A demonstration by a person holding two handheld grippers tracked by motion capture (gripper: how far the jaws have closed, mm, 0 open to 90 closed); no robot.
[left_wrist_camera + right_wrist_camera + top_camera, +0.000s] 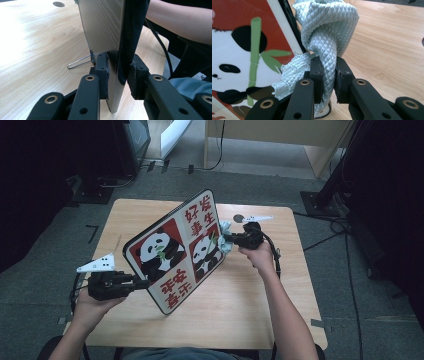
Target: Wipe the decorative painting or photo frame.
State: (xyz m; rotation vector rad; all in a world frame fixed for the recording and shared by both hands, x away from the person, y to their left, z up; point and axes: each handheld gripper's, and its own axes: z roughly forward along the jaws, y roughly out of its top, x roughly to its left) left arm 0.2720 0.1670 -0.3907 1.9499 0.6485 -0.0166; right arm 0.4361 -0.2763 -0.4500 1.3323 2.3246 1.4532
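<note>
Panda board held up on edge while a cloth pressed against it.

The left gripper (142, 282) was clamped on the lower left edge of the panda picture board (175, 251), which stood tilted above the wooden table (240, 305) (a wire stand (79, 61) showed behind it in the left gripper view). The right gripper (226, 240) was squeezed tight on a bunched pale green cloth (329, 37), which touched the board's right edge beside a printed panda.
</note>
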